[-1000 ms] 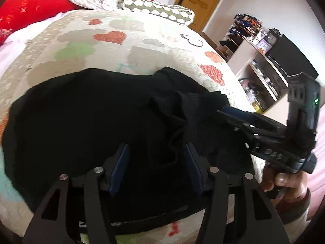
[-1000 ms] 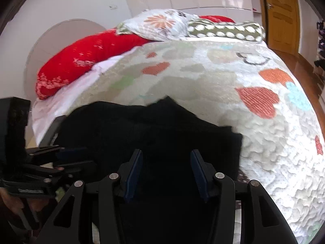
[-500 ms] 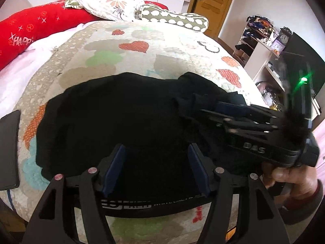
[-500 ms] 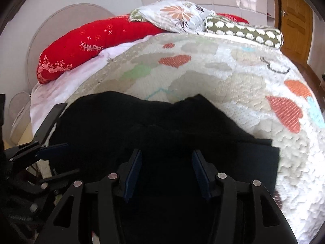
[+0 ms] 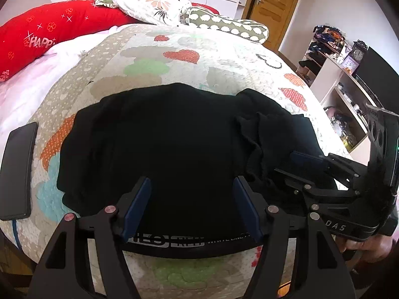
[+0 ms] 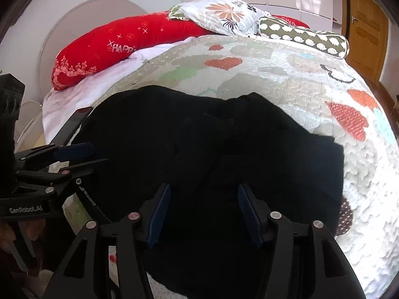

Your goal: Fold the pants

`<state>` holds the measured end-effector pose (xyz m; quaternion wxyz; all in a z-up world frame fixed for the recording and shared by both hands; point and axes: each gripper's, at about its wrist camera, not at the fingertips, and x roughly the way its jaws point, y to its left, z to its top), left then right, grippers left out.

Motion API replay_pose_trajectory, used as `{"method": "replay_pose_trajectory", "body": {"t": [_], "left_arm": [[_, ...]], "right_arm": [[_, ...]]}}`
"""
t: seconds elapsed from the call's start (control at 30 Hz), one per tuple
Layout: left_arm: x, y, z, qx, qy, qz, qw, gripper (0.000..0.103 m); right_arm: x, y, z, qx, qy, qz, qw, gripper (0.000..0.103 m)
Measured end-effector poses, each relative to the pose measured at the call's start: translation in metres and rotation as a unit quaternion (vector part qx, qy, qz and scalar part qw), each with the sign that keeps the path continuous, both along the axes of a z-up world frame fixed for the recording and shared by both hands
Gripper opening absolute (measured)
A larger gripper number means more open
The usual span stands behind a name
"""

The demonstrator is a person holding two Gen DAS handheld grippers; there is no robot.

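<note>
We see black pants flat on the quilt; left gripper and right gripper both opening, grasping nothing.

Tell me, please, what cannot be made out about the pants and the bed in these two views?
- Black pants: in both views the dark cloth swallows the fold lines.
- Waistband lettering, left wrist view: partly hidden behind the left tool.
- Pants' near edge, right wrist view: covered by the right tool.
- Phone, left wrist view: screen blank.
</note>
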<state>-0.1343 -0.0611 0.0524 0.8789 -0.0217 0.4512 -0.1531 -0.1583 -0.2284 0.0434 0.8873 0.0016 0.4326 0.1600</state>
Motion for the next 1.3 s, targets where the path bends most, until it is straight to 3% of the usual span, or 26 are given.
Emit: {"method": "replay_pose_trajectory", "body": {"t": [0.37,0.67,0.9,1.3], "left_arm": [[-0.001,-0.003,0.002,-0.016,-0.002,0.001,0.9999,0.068],[0.012,-0.038,0.001,-0.024,-0.001,-0.035,0.9991,0.07],[0.018,-0.048,-0.01,-0.01,0.007,-0.035,0.9993,0.072],[0.008,-0.04,-0.004,-0.015,0.005,-0.028,0.9995,0.073]], "right_arm": [[0.013,-0.014,0.024,0.002,-0.014,-0.018,1.0,0.06],[0.054,-0.022,0.01,-0.004,0.008,-0.041,0.999,0.06],[0.07,-0.011,-0.001,-0.005,0.009,-0.028,1.0,0.075],[0.036,-0.028,0.029,-0.01,-0.021,-0.05,0.998,0.074]]}}
